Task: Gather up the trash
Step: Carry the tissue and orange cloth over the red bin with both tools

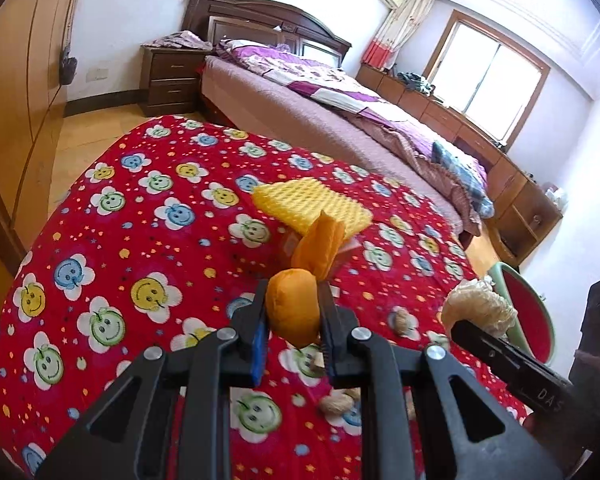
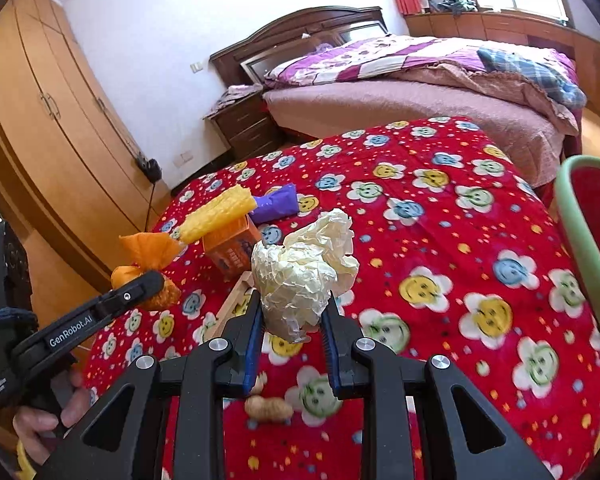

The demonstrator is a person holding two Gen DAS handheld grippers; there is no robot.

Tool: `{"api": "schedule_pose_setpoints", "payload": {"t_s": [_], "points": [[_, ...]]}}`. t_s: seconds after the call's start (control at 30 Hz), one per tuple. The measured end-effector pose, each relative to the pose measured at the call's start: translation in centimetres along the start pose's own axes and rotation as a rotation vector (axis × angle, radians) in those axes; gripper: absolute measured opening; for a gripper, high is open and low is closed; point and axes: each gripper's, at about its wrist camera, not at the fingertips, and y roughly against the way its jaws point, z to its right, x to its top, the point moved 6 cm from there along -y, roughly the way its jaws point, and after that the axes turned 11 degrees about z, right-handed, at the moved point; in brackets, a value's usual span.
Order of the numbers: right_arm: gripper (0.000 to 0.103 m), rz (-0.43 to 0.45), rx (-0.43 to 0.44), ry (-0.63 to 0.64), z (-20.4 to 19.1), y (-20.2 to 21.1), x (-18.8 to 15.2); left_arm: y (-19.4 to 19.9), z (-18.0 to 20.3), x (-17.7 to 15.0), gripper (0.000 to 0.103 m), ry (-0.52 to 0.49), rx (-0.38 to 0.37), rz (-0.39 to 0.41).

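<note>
My left gripper [image 1: 293,312] is shut on a knotted orange bag [image 1: 296,304], held above the red smiley tablecloth [image 1: 120,240]; the bag also shows in the right wrist view [image 2: 148,264]. My right gripper [image 2: 294,320] is shut on a crumpled cream paper ball [image 2: 304,276], also seen in the left wrist view [image 1: 478,308]. A yellow foam net [image 1: 312,204] lies on an orange box [image 2: 232,246]. A purple wrapper [image 2: 276,202] lies behind it. Peanut shells [image 2: 268,408] lie on the cloth below the grippers.
A green-rimmed red bin [image 2: 584,232] stands at the table's right edge. A pale wooden strip [image 2: 232,308] lies near the box. A bed [image 1: 340,120], nightstand [image 1: 172,76] and wooden wardrobe [image 1: 16,100] stand beyond the table.
</note>
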Motion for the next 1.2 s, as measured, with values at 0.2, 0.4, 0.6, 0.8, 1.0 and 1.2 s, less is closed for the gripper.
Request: {"api": "schedule_pose_setpoints", "payload": {"t_s": [0.2, 0.4, 0.6, 0.8, 1.0, 1.2], "points": [[0.027, 0.016, -0.01, -0.02, 0.8, 1.9, -0.3, 1.1, 1.8, -0.4, 0.022, -0.011, -0.037, -0.005], [0.027, 0.017, -0.014, -0.039, 1.6, 3.6, -1.0, 2.1, 3.7, -1.0, 0.022, -0.04, -0.062, -0.012], [0.027, 0.025, -0.033, -0.063, 3.1, 5.5, -1.6, 2.6, 5.4, -1.7, 0.022, -0.055, -0.09, -0.025], [0.027, 0.048, -0.049, -0.077, 4.4, 7.7, -1.9, 2.8, 7.1, -2.7, 0.022, -0.066, -0.118, -0.049], [0.027, 0.07, -0.062, -0.095, 5.5, 9.4, -2.1, 3.0, 8.7, -3.5, 0.022, -0.077, -0.146, -0.076], [0.027, 0.099, -0.075, -0.115, 6.7, 11.1, -2.0, 2.9, 10.5, -4.0, 0.022, -0.091, -0.175, -0.09]]}}
